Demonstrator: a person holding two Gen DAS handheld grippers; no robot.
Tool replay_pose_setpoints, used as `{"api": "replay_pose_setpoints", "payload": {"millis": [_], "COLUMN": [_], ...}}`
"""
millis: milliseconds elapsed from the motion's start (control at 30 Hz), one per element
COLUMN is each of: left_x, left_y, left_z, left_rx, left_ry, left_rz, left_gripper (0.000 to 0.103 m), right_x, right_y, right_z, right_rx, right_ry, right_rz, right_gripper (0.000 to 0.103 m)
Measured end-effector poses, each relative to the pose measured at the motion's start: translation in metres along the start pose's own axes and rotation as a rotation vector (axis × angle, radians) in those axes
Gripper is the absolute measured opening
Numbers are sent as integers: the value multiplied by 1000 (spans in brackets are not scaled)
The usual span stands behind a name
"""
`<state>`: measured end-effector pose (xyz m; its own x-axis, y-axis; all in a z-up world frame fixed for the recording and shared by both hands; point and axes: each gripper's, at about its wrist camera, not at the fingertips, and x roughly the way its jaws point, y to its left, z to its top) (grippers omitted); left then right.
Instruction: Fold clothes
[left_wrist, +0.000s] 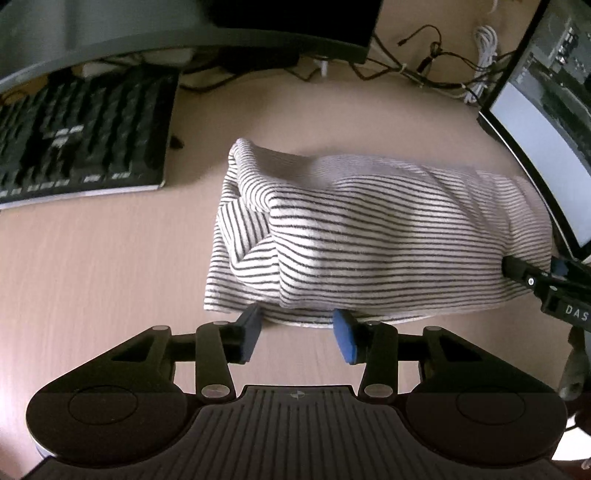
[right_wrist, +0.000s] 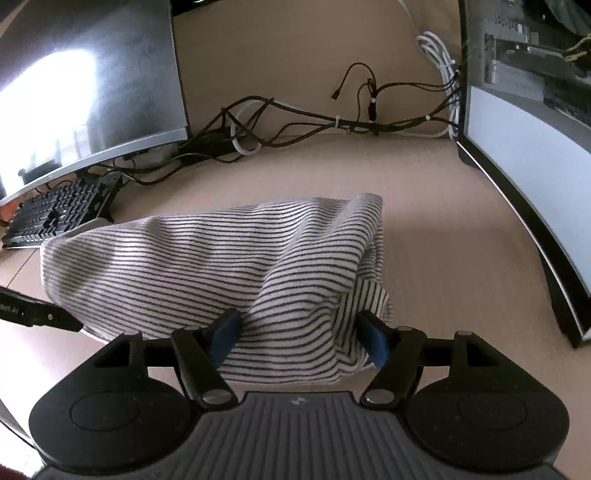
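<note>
A white garment with thin black stripes (left_wrist: 369, 236) lies folded in a thick bundle on the light wooden desk (left_wrist: 92, 258). My left gripper (left_wrist: 299, 325) is open, its blue-padded fingertips at the bundle's near edge, just touching or apart from it. My right gripper (right_wrist: 299, 332) is open with its jaws wide on either side of the garment's (right_wrist: 236, 258) near corner; cloth lies between the pads. The right gripper's tip shows at the right edge of the left wrist view (left_wrist: 524, 273). The left gripper's tip shows at the left edge of the right wrist view (right_wrist: 48, 314).
A black keyboard (left_wrist: 81, 136) lies left of the garment. A curved monitor (right_wrist: 85, 85) stands behind it and another monitor (right_wrist: 532, 158) stands close on the right. A tangle of black and white cables (right_wrist: 332, 118) runs along the back of the desk.
</note>
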<state>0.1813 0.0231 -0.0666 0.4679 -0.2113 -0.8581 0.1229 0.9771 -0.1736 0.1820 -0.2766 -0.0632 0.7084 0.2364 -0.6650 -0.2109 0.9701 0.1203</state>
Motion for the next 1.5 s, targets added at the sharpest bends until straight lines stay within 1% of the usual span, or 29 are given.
{"api": "replay_pose_setpoints", "payload": {"millis": [33,200,233,267,333,367,400,433,467,500,533,600,700,800,900,933,1000,1033,1100,1167,1233,1300,1433,1500], "left_x": [-3,-36,-43,-49,-63,-60,-46,-33,-27,-27,-28,-31,-35,-40,-44,-44,-40,-35,-23,-8,0,-2,-14,-22], "left_y": [-3,-23,-27,-31,-39,-42,-43,-44,-46,-50,-52,-53,-49,-47,-42,-40,-28,-22,-11,-4,-3,-11,-29,-26], "left_z": [2,9,10,11,14,16,19,20,19,17,17,16,18,22,26,28,35,38,45,50,52,49,29,15], "left_rx": [12,85,99,114,143,153,153,154,168,191,203,200,181,153,126,112,57,34,-2,-36,-61,-34,72,71], "left_ry": [-9,-109,-129,-148,-188,-193,-172,-150,-151,-160,-163,-161,-159,-165,-187,-192,-182,-168,-131,-91,-65,-66,-69,-59], "left_rz": [-6,-71,-84,-97,-124,-116,-82,-46,-21,-7,-7,-23,-31,-33,13,32,74,80,69,19,-31,-39,-12,-35], "left_gripper": [46,47,51,53,64,65,61,61,62,65,70,74,72,72,73,76,78,78,78,80,74,73,73,73], "right_x": [2,3,2,2,5,7,9,9,10,8,6,1,-3,4,21,27,41,48,50,47,39,32,16,8], "right_y": [-2,-7,-8,-9,-14,-16,-15,-13,-12,-11,-11,-14,-25,-45,-42,-42,-43,-45,-47,-44,-41,-37,-29,-26], "right_z": [2,6,6,6,8,9,11,14,16,19,22,27,38,51,57,57,51,47,41,39,32,25,11,5], "right_rx": [-4,-39,-48,-57,-54,-51,-59,-74,-90,-99,-107,-97,-61,-11,58,81,143,183,223,215,212,209,203,201], "right_ry": [-1,4,4,5,2,1,-3,-6,-8,-11,-14,-29,-61,-71,-36,-19,34,63,56,57,61,65,72,75], "right_rz": [-2,-20,-25,-29,-38,-43,-59,-70,-80,-83,-84,-84,-72,-58,-23,-11,24,46,58,62,66,70,77,81], "right_gripper": [72,73,79,81,81,81,81,81,81,81,81,81,81,81,81,82,82,82,83,82,75,74,74,74]}}
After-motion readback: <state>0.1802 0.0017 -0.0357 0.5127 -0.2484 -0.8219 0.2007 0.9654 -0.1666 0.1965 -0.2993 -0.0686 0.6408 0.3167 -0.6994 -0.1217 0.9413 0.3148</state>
